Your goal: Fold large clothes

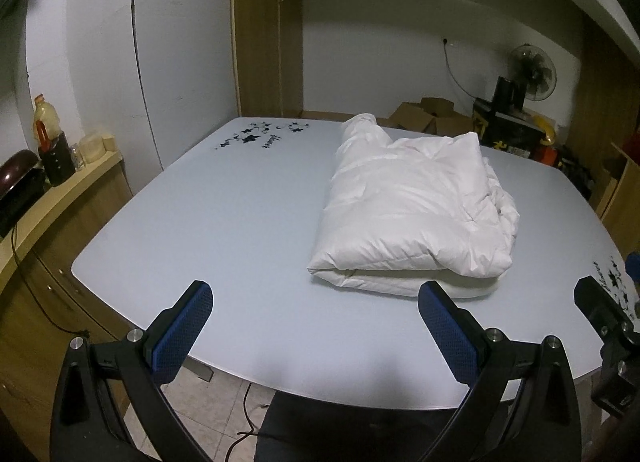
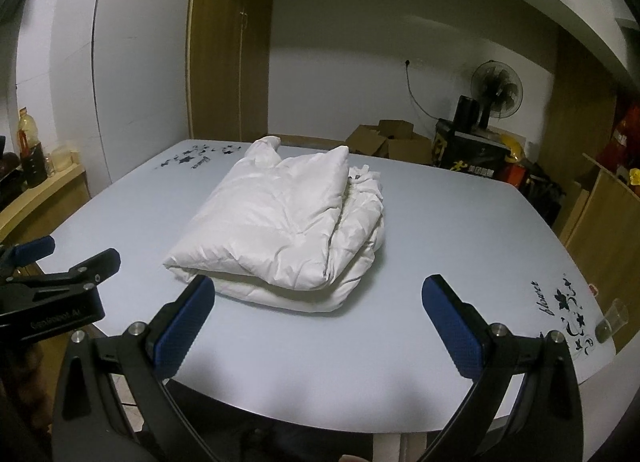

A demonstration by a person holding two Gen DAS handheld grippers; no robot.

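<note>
Folded white padded garment (image 1: pixel 412 217) is seen lying on the pale table (image 1: pixel 224 221), at 12 o'clock from both grippers. Left gripper (image 1: pixel 316 326) and right gripper (image 2: pixel 320 314) are spread wide, nothing held. Script printed on the tabletop cannot be read.

Left tongs (image 1: pixel 314 328) spread wide, empty; folded white jacket (image 1: pixel 416 217) on table (image 1: pixel 220 221).

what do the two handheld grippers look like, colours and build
Both match: the left gripper and the right gripper have black curved frames with silver round bolts at the joints. The fingers carry blue pads with a fine dotted texture. White lettering marks the left gripper's black body in the right wrist view, too small to read surely.
</note>
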